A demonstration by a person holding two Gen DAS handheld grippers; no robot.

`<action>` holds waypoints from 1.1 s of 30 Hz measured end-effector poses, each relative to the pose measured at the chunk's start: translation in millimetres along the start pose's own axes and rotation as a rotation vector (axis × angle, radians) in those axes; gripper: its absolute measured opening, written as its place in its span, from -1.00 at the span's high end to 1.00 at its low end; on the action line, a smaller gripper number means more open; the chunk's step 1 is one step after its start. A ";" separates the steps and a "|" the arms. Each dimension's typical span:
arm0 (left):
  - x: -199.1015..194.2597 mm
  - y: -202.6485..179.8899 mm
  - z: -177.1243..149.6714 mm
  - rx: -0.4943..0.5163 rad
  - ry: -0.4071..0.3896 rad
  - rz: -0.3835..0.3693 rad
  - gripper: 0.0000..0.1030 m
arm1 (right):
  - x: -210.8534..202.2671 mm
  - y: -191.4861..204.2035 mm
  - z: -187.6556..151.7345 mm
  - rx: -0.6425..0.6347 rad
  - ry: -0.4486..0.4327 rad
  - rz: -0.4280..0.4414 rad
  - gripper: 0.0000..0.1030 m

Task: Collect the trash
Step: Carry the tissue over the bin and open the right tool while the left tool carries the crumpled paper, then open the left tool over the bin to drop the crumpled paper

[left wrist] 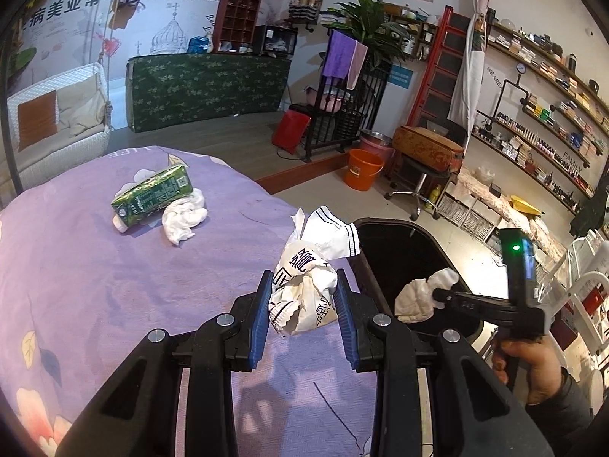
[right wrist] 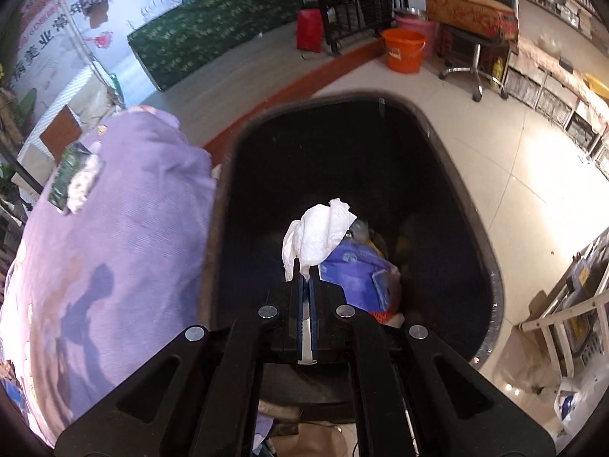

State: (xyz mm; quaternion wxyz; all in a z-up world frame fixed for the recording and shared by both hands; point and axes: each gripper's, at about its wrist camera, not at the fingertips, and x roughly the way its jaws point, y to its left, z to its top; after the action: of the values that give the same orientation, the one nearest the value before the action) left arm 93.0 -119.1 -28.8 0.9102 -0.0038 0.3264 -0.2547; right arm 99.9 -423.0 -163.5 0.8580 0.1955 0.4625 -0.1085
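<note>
Purple floral bedspread (left wrist: 95, 285); left tool (left wrist: 302, 301) pinching crumpled printed wrapper (left wrist: 308, 285), right tool (right wrist: 305, 278) clamping wadded tissue (right wrist: 319, 236).

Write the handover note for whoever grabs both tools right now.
Left tool: shut on a crumpled printed wrapper, above the purple cloth.
Right tool: shut on a white tissue, above the open black bin.
In the bin: some trash, including a blue pack.
Left: release the tissue, then the wrapper, into the bin; fetch the green carton and the tissue wad beside it.
</note>
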 end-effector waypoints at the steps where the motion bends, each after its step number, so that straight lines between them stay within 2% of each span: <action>1: 1.1 -1.3 -0.4 0.004 0.003 -0.003 0.40 | 3.2 -1.2 -1.3 0.007 0.001 -0.004 0.93; 4: 3.1 -5.4 -2.3 0.012 0.009 -0.007 0.40 | 9.9 -2.5 -5.5 0.009 0.022 0.004 0.90; 6: 4.6 -7.6 -2.8 0.014 0.016 -0.011 0.40 | 12.1 -1.9 -8.7 0.014 0.032 0.009 0.81; 7: 6.4 -7.9 -2.7 0.014 0.021 -0.015 0.40 | 12.4 0.2 -10.6 0.014 0.030 0.011 0.68; 8: 7.5 -8.8 -3.1 0.015 0.025 -0.019 0.40 | 10.9 0.1 -11.5 0.014 0.024 0.012 0.39; 9: 8.8 -9.8 -3.2 0.018 0.028 -0.021 0.40 | 7.0 -0.6 -12.4 0.015 0.006 0.006 0.19; 10: 9.4 -11.0 -3.9 0.021 0.030 -0.022 0.40 | 3.8 -0.7 -11.7 0.017 -0.011 -0.001 -0.13; 11: 10.3 -12.8 -4.2 0.026 0.032 -0.023 0.40 | 0.3 -1.2 -11.3 0.018 -0.026 -0.009 -0.19; 16: 13.9 -22.7 -4.9 0.040 0.044 -0.047 0.40 | -15.5 -6.6 -5.1 0.039 -0.057 0.001 -0.19; 21: 20.9 -40.4 -2.2 0.075 0.053 -0.078 0.40 | -32.1 -14.2 -1.1 0.060 -0.097 -0.003 -0.27; 33: 54.1 -84.5 6.3 0.120 0.108 -0.173 0.40 | -57.3 -52.4 2.5 0.159 -0.157 -0.053 -0.28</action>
State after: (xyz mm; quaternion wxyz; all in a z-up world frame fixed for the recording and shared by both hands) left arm 93.3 -218.9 -41.2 0.8647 0.0362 0.3575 -0.3510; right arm 51.1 -471.0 -126.7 0.8701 0.2415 0.3890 -0.1825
